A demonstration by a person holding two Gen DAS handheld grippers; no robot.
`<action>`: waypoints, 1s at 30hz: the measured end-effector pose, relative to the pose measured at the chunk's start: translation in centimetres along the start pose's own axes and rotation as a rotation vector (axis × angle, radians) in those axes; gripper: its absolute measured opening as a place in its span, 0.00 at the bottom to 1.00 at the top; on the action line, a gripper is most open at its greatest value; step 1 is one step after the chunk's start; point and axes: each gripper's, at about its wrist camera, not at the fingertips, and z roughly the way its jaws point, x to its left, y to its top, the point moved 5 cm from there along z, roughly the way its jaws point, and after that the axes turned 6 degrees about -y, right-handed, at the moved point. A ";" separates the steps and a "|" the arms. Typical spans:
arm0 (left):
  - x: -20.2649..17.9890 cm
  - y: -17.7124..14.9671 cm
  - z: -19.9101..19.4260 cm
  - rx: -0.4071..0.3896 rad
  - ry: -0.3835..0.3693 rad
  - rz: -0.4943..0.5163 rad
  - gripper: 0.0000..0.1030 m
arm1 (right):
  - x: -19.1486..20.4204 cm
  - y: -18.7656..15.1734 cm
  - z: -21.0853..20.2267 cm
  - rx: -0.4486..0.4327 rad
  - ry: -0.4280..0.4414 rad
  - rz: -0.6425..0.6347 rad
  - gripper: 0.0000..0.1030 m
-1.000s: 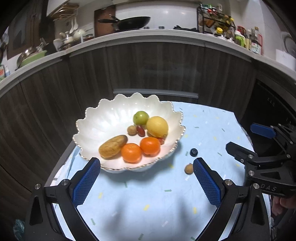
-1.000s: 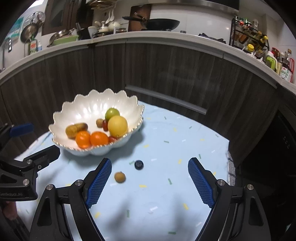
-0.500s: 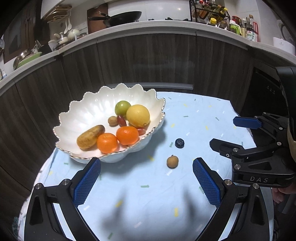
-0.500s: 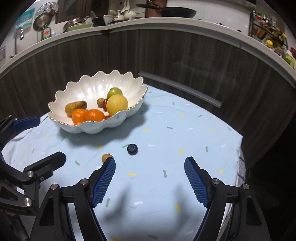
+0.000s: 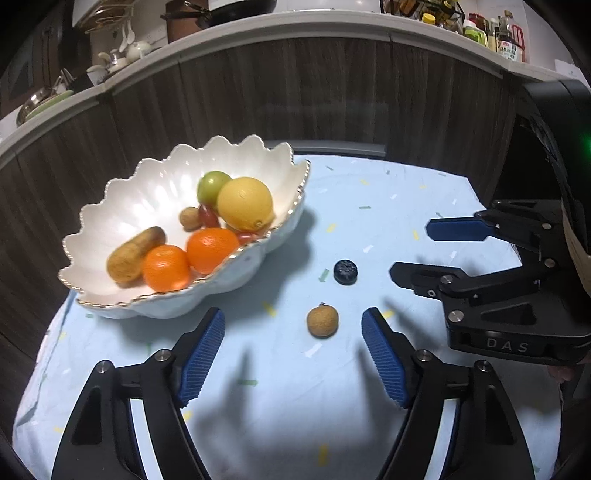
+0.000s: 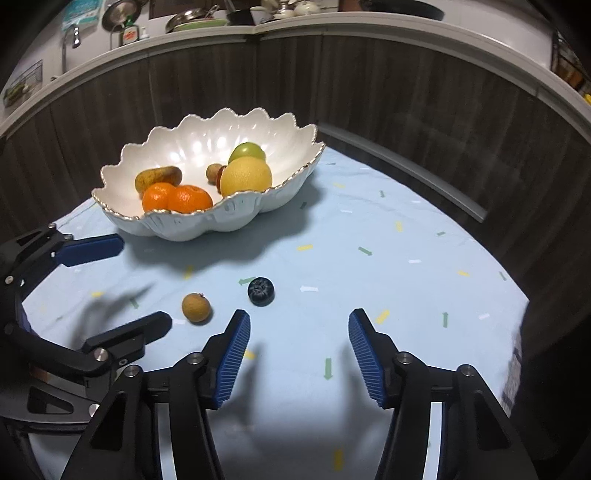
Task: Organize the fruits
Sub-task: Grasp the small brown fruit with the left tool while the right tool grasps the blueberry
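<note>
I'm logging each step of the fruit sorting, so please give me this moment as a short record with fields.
bowl: white scalloped bowl on the blue cloth
in bowl: yellow citrus, green fruit, two oranges, a potato, small pieces
loose on cloth: longan, blueberry
left tool: open, empty, longan just ahead between its fingers
right tool: open, empty, blueberry ahead, nearer its left finger

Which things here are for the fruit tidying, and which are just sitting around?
For the job: longan, blueberry, white bowl with fruit, left gripper, right gripper.

Just around: pan, bottles, dishes on the counter.
</note>
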 end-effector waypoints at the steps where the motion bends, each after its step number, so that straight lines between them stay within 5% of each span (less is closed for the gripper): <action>1: -0.1 0.0 0.3 0.004 -0.006 0.002 0.70 | 0.1 0.0 0.3 0.002 0.015 -0.012 0.50; 10: -0.7 -0.5 2.5 0.051 -0.051 0.012 0.58 | 1.3 0.4 2.6 0.024 0.105 -0.104 0.40; 15: -0.7 -0.5 3.5 0.074 -0.073 0.008 0.45 | 1.7 0.7 3.2 0.022 0.132 -0.126 0.40; 22: -0.8 -0.6 4.2 0.100 -0.094 -0.001 0.40 | 2.3 1.4 4.1 0.014 0.157 -0.150 0.39; 27: -0.8 -0.6 4.4 0.108 -0.105 -0.008 0.38 | 3.1 1.3 4.9 0.032 0.183 -0.165 0.23; 30: -0.7 -0.6 4.4 0.108 -0.111 -0.012 0.32 | 3.2 1.1 5.1 0.029 0.186 -0.165 0.22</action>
